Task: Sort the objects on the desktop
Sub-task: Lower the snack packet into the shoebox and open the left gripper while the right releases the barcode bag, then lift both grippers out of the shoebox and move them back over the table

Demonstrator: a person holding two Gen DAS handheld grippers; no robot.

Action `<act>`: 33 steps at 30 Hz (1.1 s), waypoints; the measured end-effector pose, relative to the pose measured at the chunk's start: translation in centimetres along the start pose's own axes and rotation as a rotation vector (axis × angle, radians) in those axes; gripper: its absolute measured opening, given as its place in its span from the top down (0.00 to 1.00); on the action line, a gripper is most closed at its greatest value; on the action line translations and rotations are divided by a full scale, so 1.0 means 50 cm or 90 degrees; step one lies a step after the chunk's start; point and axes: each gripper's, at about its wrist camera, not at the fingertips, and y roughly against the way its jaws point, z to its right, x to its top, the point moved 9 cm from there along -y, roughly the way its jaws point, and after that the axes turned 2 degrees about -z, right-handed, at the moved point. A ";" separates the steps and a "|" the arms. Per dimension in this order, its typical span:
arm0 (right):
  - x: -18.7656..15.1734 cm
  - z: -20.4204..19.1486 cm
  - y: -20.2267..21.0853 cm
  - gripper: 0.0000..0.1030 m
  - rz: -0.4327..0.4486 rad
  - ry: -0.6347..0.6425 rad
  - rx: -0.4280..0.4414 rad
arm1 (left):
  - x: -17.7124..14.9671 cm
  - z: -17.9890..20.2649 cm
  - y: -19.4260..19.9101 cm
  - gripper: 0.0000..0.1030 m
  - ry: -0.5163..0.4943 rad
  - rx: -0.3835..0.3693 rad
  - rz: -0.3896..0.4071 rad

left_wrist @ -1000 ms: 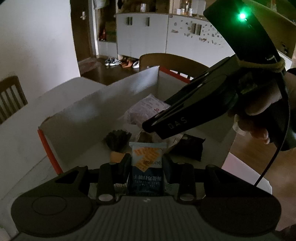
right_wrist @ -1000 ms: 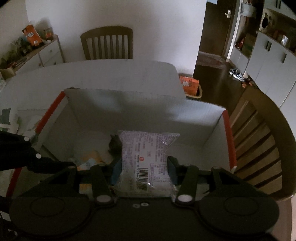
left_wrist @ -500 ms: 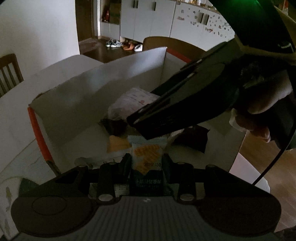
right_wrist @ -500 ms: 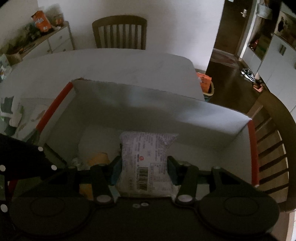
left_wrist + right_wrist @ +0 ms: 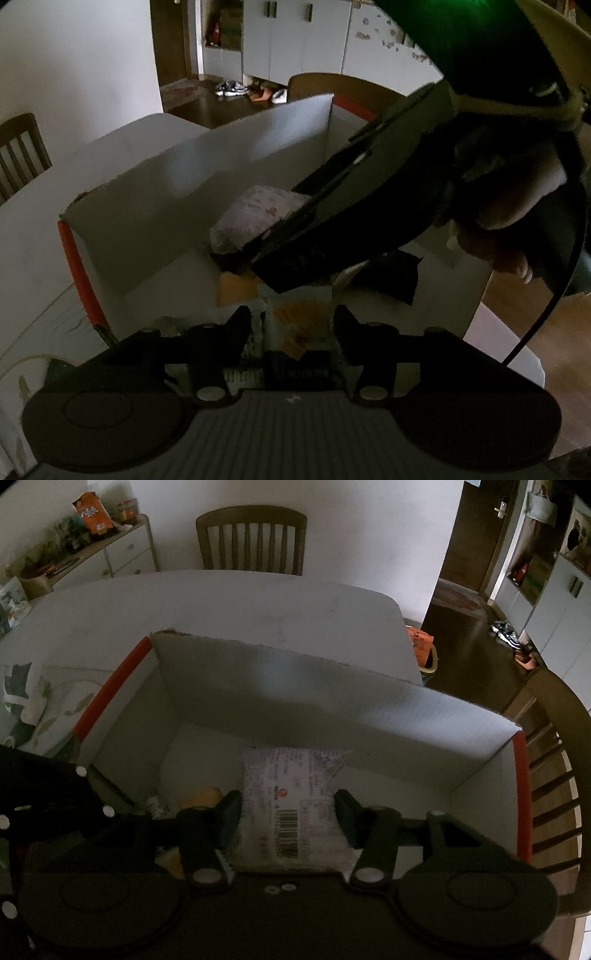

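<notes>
Both over the cardboard box (image 5: 369,716): left gripper (image 5: 293,325) opening around cracker packet (image 5: 299,325); right gripper (image 5: 288,812) opening around white pouch (image 5: 291,794).

My left gripper (image 5: 297,323) is matte black with a ribbed grey housing and pale round screw heads. My right gripper (image 5: 288,808) matches, with white marker dots, a green light and a black cable.

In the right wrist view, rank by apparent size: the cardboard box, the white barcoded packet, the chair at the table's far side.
1. cardboard box, largest by far.
2. white barcoded packet and chair: similar in apparent size, and the packet sits much nearer the camera, so I won't rank them.
</notes>
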 end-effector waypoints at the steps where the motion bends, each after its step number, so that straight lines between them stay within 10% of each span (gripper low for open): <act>1: 0.000 0.001 0.000 0.41 0.001 -0.002 0.000 | 0.001 0.000 0.002 0.49 0.000 0.000 0.002; 8: -0.002 0.004 0.012 0.34 0.009 -0.008 0.005 | 0.005 0.010 0.019 0.26 -0.011 0.017 0.017; 20: 0.008 0.015 0.088 0.25 0.054 -0.037 0.038 | 0.010 0.010 0.059 0.25 0.017 0.013 0.048; 33: 0.009 0.012 0.172 0.19 0.121 -0.079 0.066 | 0.015 0.004 0.129 0.00 0.046 0.018 0.118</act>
